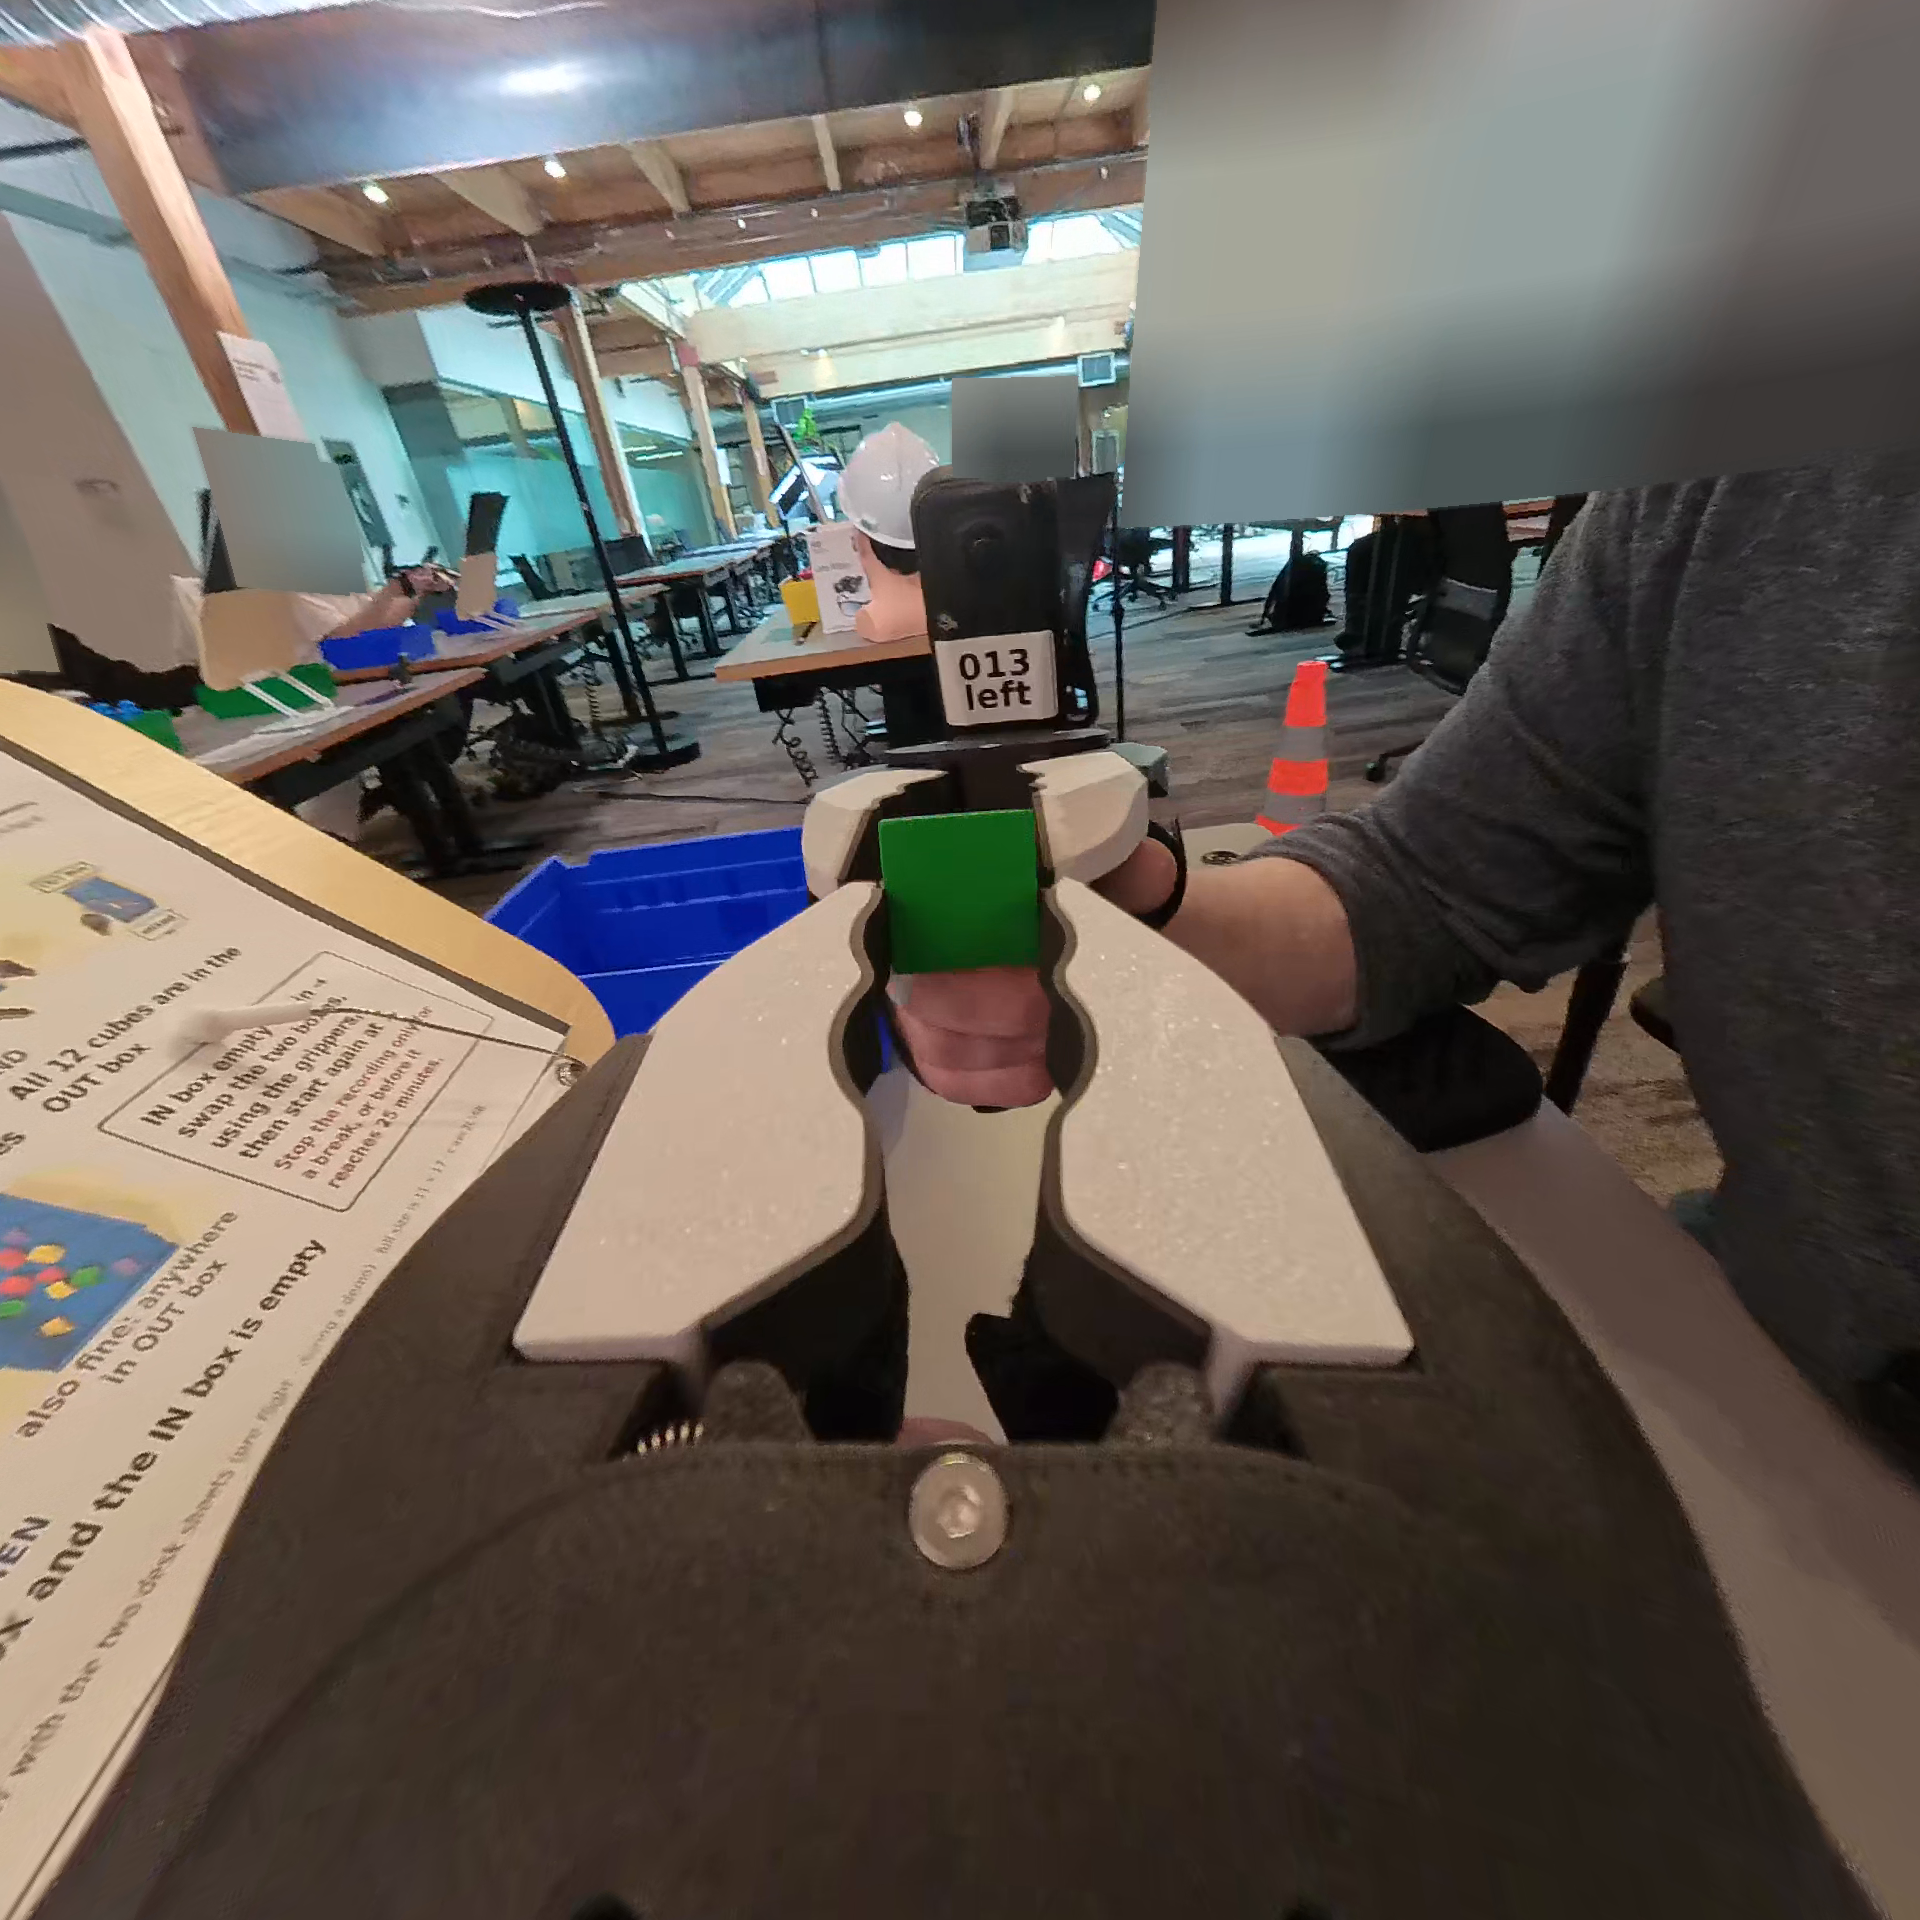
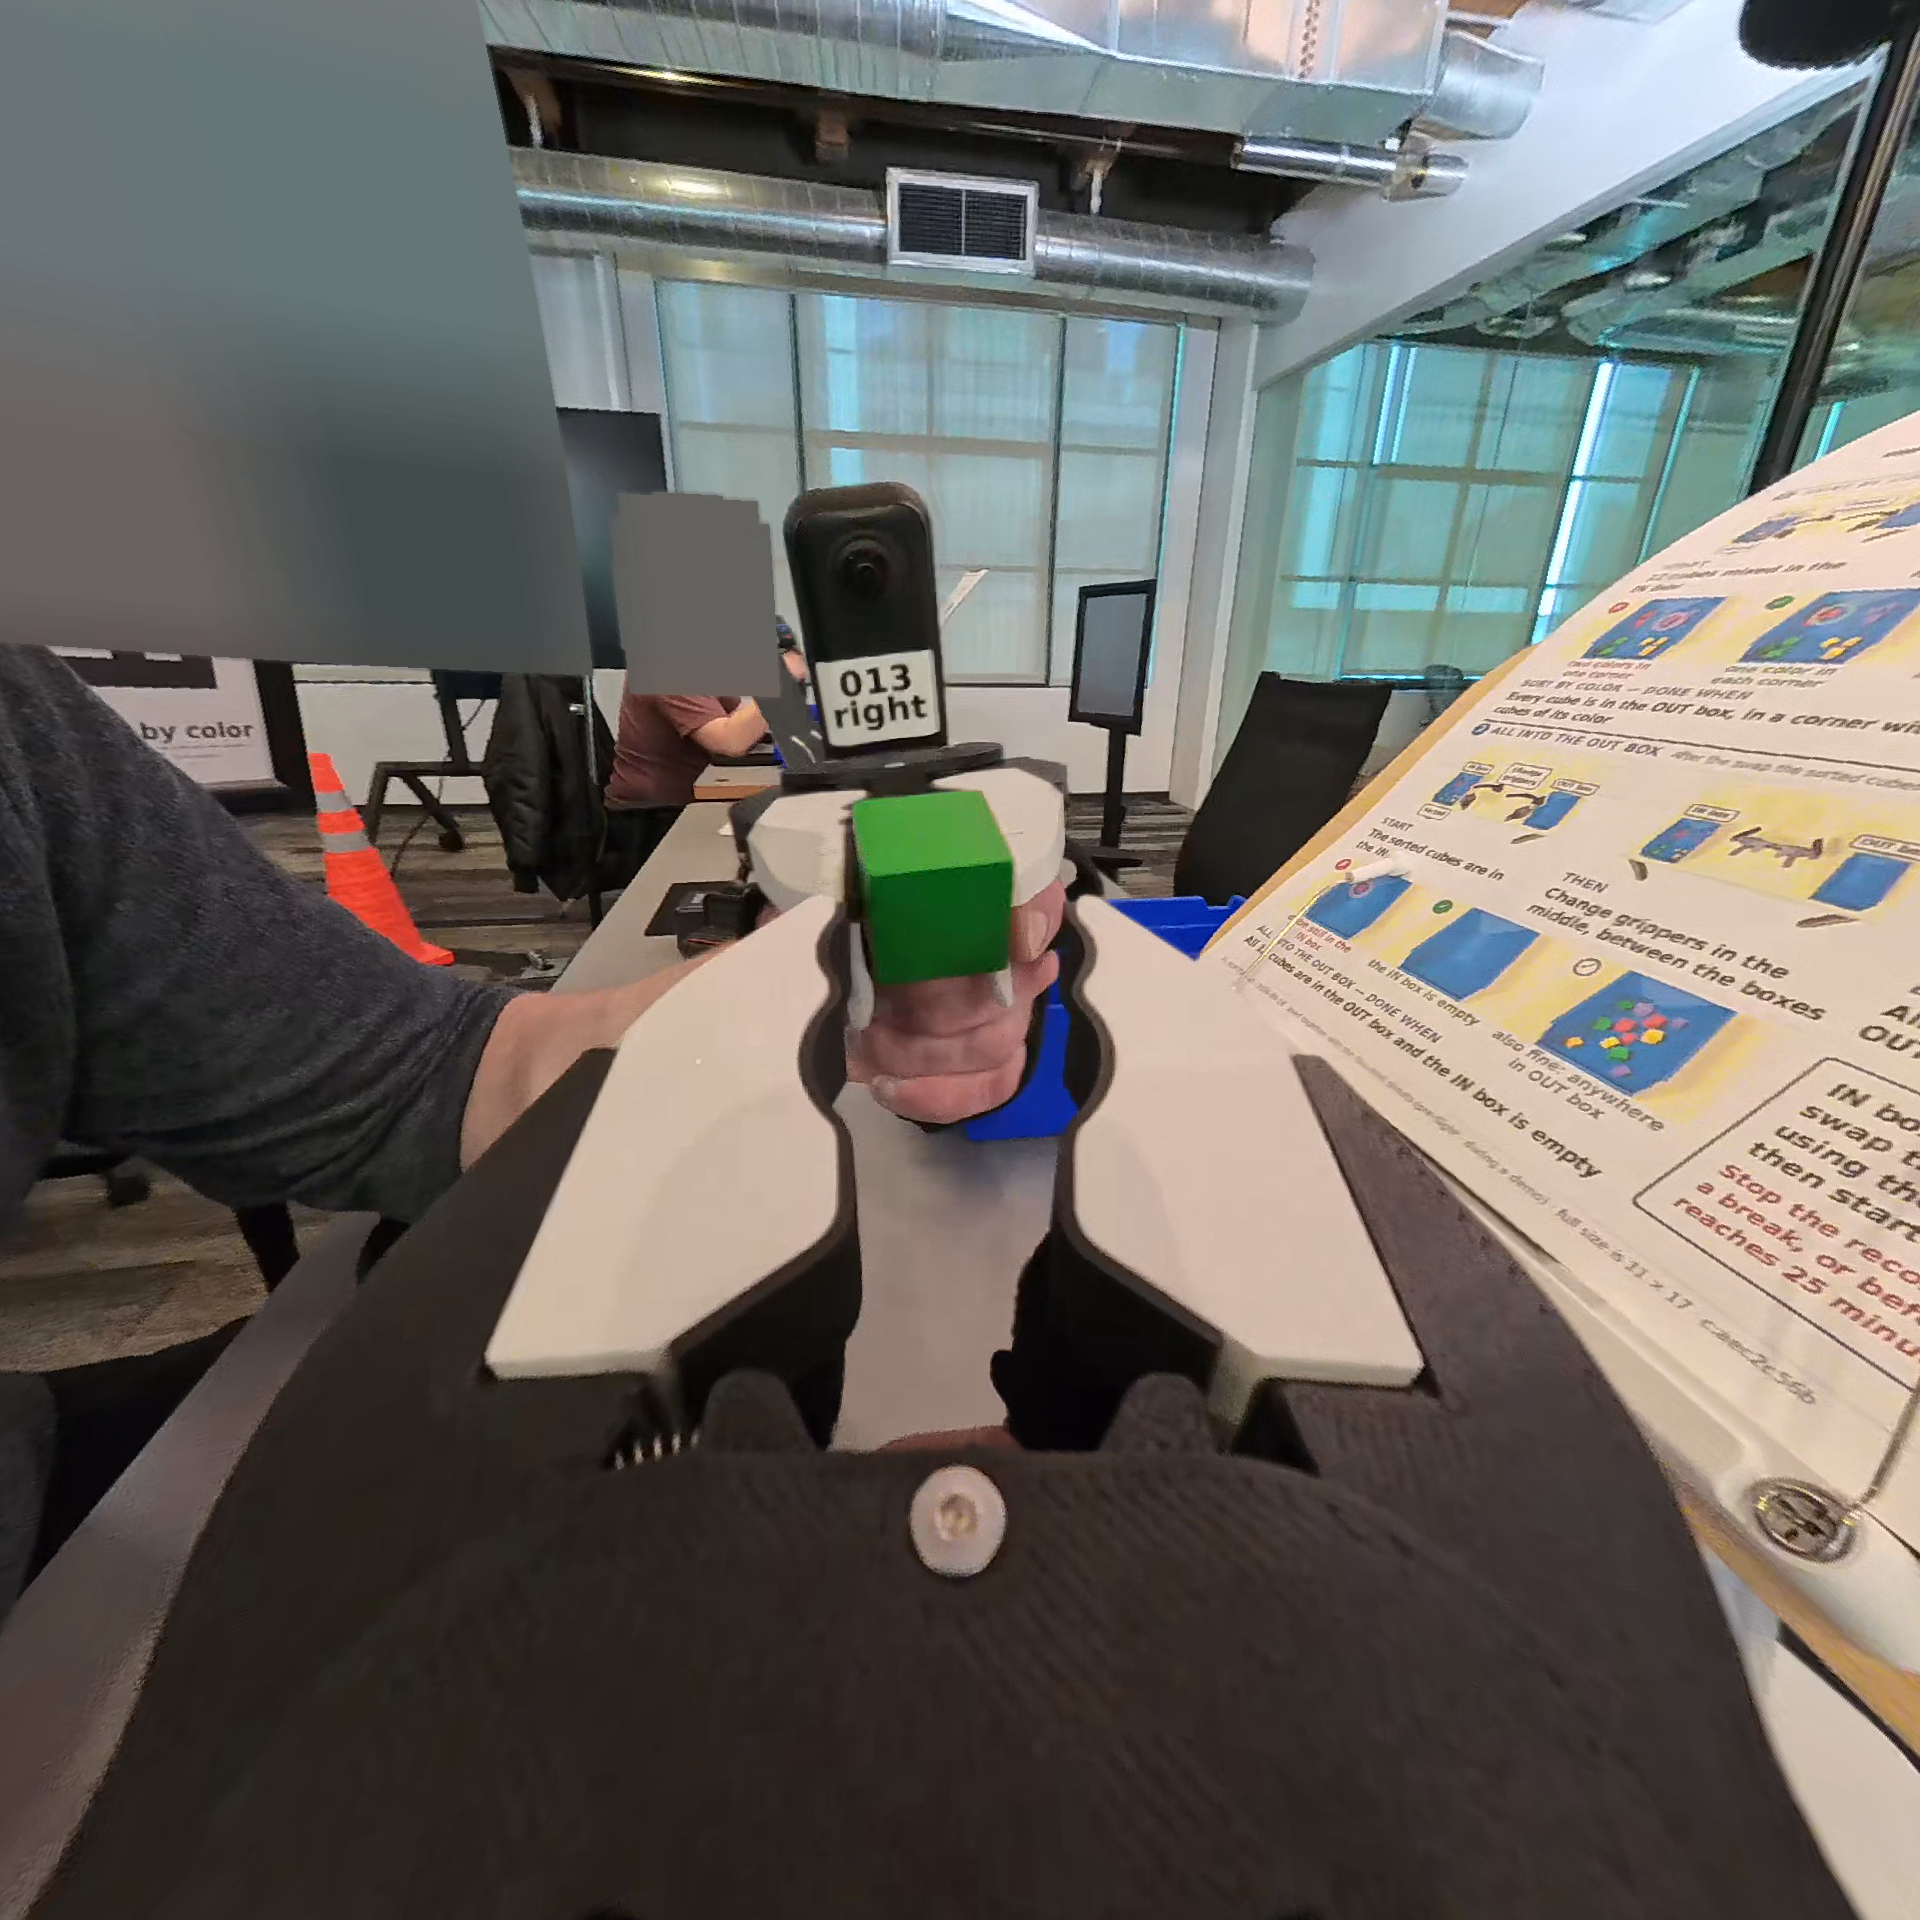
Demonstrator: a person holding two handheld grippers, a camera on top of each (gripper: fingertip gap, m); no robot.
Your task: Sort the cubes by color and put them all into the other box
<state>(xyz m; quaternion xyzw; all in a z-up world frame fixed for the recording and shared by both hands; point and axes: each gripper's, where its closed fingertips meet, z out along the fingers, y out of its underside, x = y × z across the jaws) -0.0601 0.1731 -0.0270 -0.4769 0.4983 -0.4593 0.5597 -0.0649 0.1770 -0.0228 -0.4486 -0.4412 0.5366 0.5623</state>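
Bright daylight, ceiling spots; sharp centre, fisheye-warped edges.

Two hand-held grippers face each other with one cube between them.
The cube [image 1: 961, 894] sits between the left hand-held gripper [image 1: 961, 935] fingers, directly before the right hand-held gripper [image 2: 961, 935]. A box [image 1: 665, 914] lies behind and below, left in the left wrist view; the instruction sheet [image 1: 187, 1143] lies farther left.
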